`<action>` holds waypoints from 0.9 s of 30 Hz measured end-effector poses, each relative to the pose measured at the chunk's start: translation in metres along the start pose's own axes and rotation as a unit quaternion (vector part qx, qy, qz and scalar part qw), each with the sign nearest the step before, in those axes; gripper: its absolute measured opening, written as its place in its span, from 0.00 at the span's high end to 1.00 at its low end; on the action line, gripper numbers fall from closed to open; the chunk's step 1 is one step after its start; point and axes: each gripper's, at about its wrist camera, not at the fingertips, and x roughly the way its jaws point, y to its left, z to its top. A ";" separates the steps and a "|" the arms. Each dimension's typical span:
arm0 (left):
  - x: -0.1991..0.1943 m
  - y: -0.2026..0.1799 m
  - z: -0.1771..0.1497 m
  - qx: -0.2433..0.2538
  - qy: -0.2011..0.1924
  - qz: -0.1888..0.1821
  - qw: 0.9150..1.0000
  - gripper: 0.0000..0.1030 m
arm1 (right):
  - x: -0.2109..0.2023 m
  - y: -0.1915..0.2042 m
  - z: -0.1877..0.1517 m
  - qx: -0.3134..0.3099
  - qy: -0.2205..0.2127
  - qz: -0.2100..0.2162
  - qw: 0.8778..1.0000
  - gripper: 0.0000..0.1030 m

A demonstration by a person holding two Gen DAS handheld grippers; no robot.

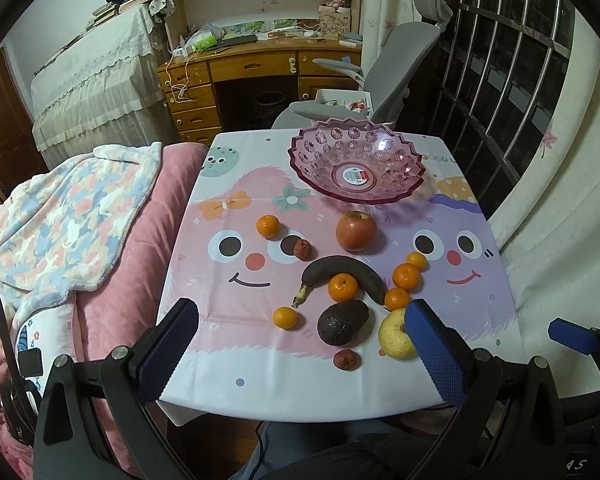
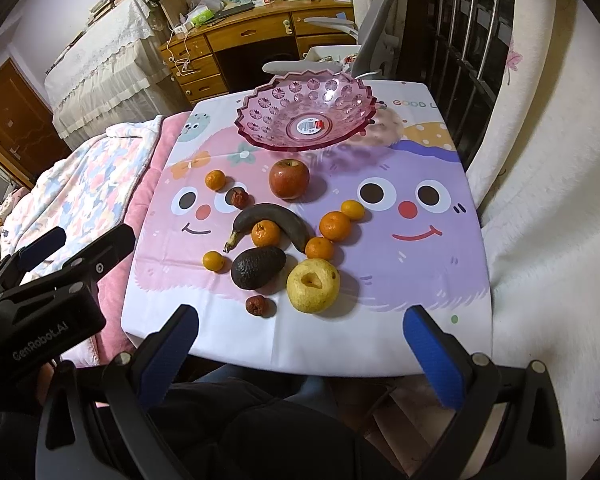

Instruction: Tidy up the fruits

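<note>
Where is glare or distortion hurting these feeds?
Left wrist: a bright glare spot on the pink bowl, window bars bowed by the fisheye, corners vignetted black. Right wrist: weaker glare on the bowl's far wall, the tablecloth edges curve, and fruit shadows stay soft.

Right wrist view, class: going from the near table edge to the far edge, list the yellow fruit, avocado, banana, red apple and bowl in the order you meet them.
Yellow fruit → avocado → banana → red apple → pink bowl.
</note>
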 end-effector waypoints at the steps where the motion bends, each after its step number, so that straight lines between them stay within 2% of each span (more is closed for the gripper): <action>1: 0.001 0.000 0.001 0.000 0.000 0.000 1.000 0.01 | -0.001 0.001 0.000 0.000 0.000 0.000 1.000 0.00; 18: 0.002 0.005 0.010 -0.005 0.001 -0.003 1.000 0.01 | 0.006 0.002 0.009 0.003 -0.002 0.004 1.000 0.00; 27: 0.010 0.034 0.018 0.003 0.004 -0.015 1.000 0.01 | 0.012 0.015 0.014 0.020 -0.006 -0.001 1.000 0.00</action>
